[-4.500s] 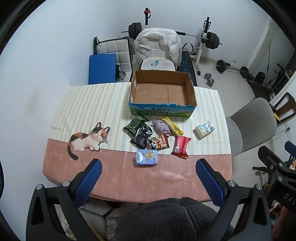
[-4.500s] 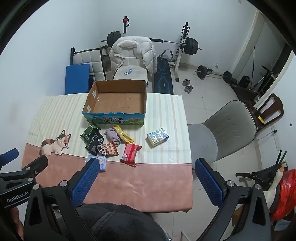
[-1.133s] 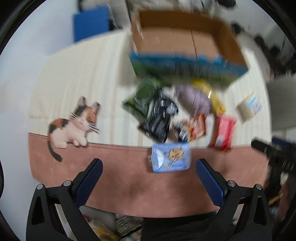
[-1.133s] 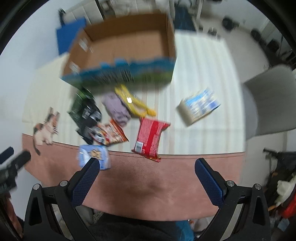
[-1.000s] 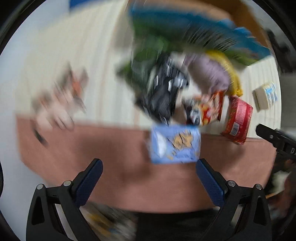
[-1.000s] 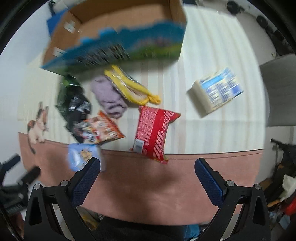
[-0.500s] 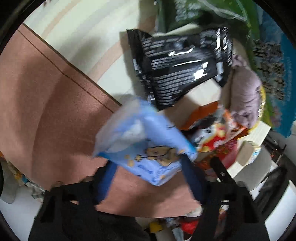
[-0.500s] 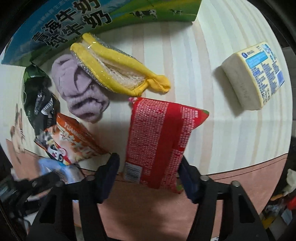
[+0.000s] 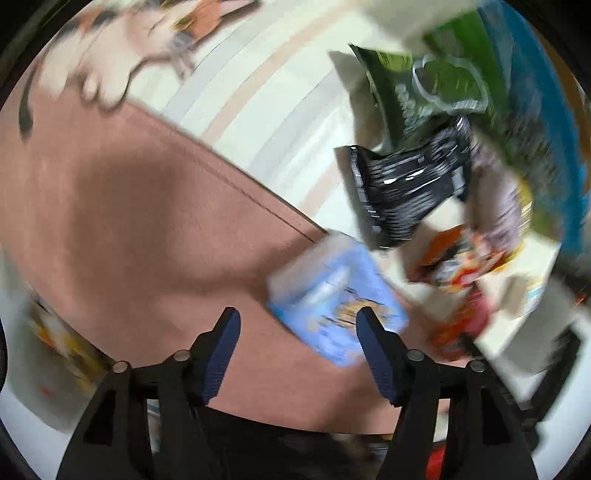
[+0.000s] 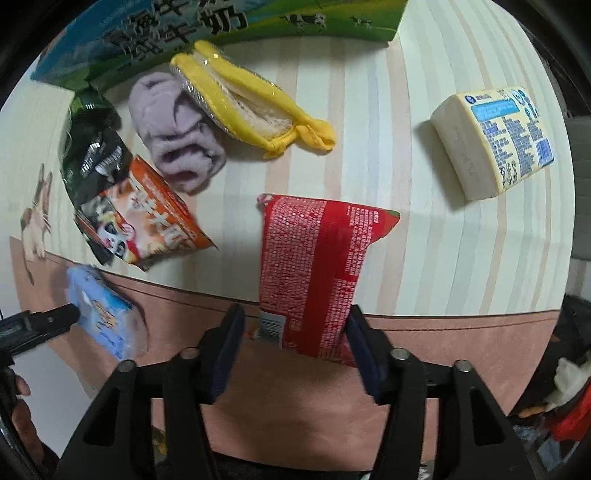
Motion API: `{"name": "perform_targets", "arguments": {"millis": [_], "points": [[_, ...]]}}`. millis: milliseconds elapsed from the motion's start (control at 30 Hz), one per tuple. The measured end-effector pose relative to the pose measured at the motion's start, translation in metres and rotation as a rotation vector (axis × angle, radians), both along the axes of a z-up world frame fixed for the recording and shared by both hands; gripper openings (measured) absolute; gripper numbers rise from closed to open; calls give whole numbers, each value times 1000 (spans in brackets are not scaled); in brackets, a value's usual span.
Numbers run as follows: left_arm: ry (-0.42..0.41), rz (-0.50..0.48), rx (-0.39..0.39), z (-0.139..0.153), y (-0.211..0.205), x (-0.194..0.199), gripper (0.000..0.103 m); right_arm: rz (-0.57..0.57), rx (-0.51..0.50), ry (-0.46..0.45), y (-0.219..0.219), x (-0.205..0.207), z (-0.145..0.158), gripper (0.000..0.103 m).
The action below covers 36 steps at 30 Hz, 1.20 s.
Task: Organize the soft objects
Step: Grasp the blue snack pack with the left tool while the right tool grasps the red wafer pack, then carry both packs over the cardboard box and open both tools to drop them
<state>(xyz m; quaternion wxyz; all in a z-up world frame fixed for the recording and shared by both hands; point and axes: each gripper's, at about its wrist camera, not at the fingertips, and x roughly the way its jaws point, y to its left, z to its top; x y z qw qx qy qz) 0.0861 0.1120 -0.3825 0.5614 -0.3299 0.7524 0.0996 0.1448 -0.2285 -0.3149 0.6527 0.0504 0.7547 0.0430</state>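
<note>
In the right wrist view a red snack packet [image 10: 314, 258] lies across the seam of the tablecloth. Its near end sits between the pads of my right gripper [image 10: 293, 328], whose jaws are opening. The right pad touches the packet's edge and a gap shows at the left pad. My left gripper [image 9: 297, 332] is opening too. A light blue tissue pack [image 9: 325, 295] lies blurred by its right finger, clear of the left one. Behind lie a purple cloth [image 10: 177, 140] and a yellow sponge cloth [image 10: 251, 107].
An orange snack bag [image 10: 144, 221], a black packet [image 9: 406, 192] and a green packet [image 9: 436, 85] lie left of the cloths. The blue-green cardboard box [image 10: 147, 33] stands at the back. A yellow-and-blue tissue pack [image 10: 495, 140] lies far right. The table's near edge is just below both grippers.
Both grippers dropped from high above the table to the packets and their jaws narrowed, then widened a little. The left view rolled, and the blue pack shifted toward its right finger.
</note>
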Motion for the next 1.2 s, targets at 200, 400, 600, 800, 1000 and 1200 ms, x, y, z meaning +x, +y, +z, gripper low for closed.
{"name": "perform_targets", "arguments": {"millis": [200,400,600,800,1000,1200], "points": [[62,224,-185,-32,-20,-7,67,-74,24,-1,-11,3,-3,71],[125,230,-143,-58,-25,15,68,-79,13,4,-26,3,-10,72],[106,-113,9,-45,-54,54,68,-60,-4,35,-27,11,-30,72],[38,-580,234,-24,-105,72,68,32,-33,52,-20,7,-39,71],[43,-160,42,3,-50,43,68,32,-12,37,-29,-1,-30,72],[124,262,-118,-36,-6,10,71,-13,13,40,-36,9,-36,72]]}}
